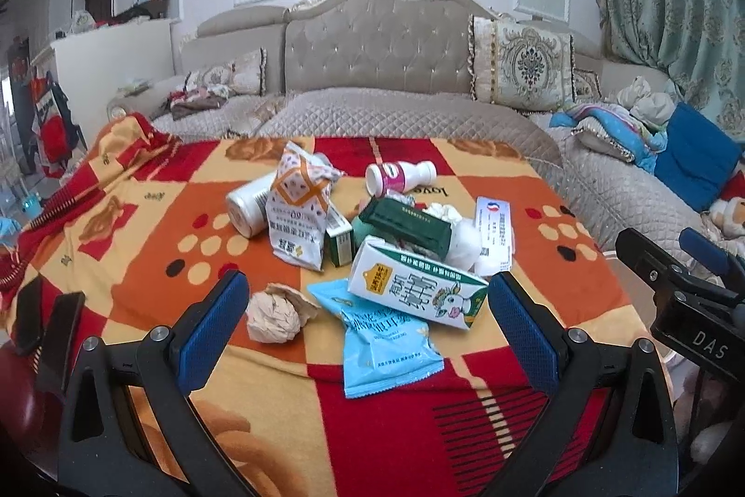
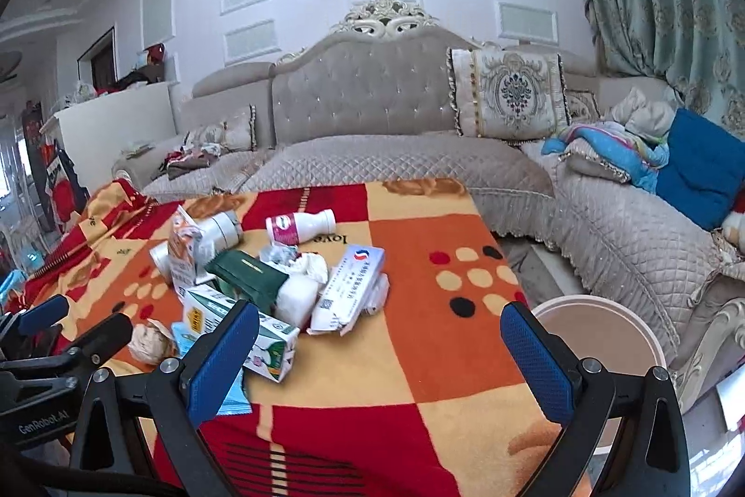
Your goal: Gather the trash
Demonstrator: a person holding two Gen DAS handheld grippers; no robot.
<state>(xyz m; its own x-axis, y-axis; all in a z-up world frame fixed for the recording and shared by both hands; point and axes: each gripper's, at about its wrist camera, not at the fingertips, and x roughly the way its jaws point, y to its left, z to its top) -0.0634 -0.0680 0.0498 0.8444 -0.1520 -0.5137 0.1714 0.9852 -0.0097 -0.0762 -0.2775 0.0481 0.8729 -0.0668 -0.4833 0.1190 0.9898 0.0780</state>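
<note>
A pile of trash lies on a table covered by a red, orange and yellow blanket (image 1: pixel 153 245). It holds a white and green milk carton (image 1: pixel 414 287), a light blue wrapper (image 1: pixel 384 343), a crumpled paper ball (image 1: pixel 274 317), a dark green box (image 1: pixel 409 224), a white and pink bottle (image 1: pixel 400 176), a silver can (image 1: pixel 247 208), a white patterned bag (image 1: pixel 300 208) and a white medicine box (image 1: pixel 493 229). My left gripper (image 1: pixel 368 327) is open and empty, just in front of the carton and wrapper. My right gripper (image 2: pixel 379 357) is open and empty over the blanket, right of the pile (image 2: pixel 260 287).
A pale round bin (image 2: pixel 600 338) stands by the table's right edge. A grey quilted sofa (image 1: pixel 396 115) with cushions and clothes curves behind and to the right. A white cabinet (image 1: pixel 111 73) stands at the back left.
</note>
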